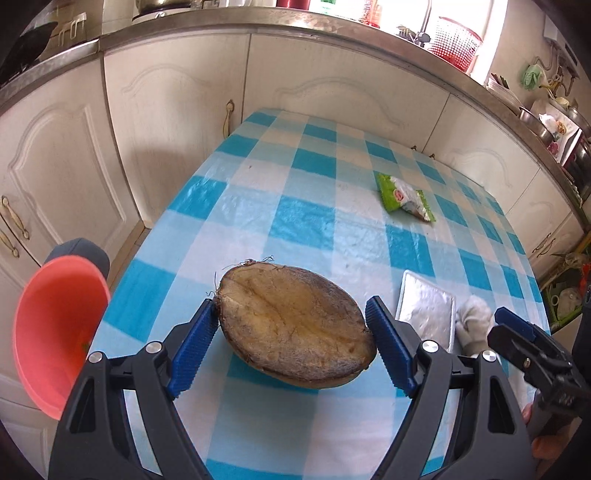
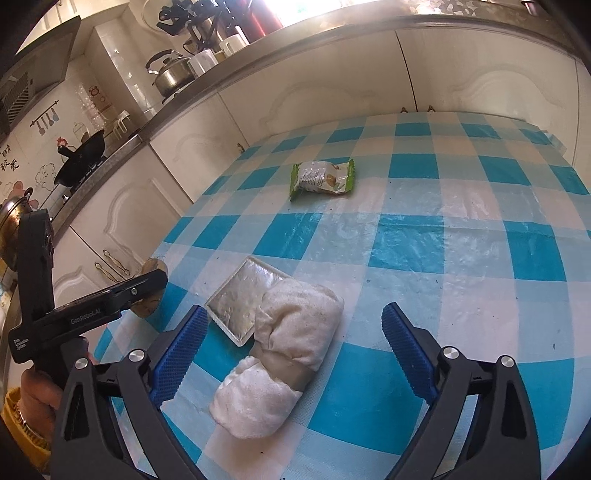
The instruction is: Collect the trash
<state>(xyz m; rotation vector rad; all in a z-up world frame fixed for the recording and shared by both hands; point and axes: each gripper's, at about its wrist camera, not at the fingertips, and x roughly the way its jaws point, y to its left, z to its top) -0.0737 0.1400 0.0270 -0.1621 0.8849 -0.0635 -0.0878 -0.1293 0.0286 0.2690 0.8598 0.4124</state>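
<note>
In the left wrist view my left gripper point(image 1: 291, 332) is closed on a brown half fruit shell point(image 1: 295, 325), its blue pads touching both ends, held just above the checked tablecloth point(image 1: 303, 221). A pink bin point(image 1: 55, 332) stands off the table's left edge. My right gripper point(image 2: 295, 350) is open, its jaws around a rolled white cloth bundle point(image 2: 284, 354) lying on the table. A silver foil tray point(image 2: 240, 299) lies against the bundle; it also shows in the left wrist view point(image 1: 424, 310). A green snack wrapper point(image 2: 323, 179) lies farther back.
White kitchen cabinets point(image 1: 166, 129) and a countertop point(image 1: 332, 33) run behind the table. Pots and a wok point(image 2: 79, 158) sit on the counter. A red basket point(image 1: 458, 44) stands near the window. The left gripper's body point(image 2: 92, 314) shows left of the right one.
</note>
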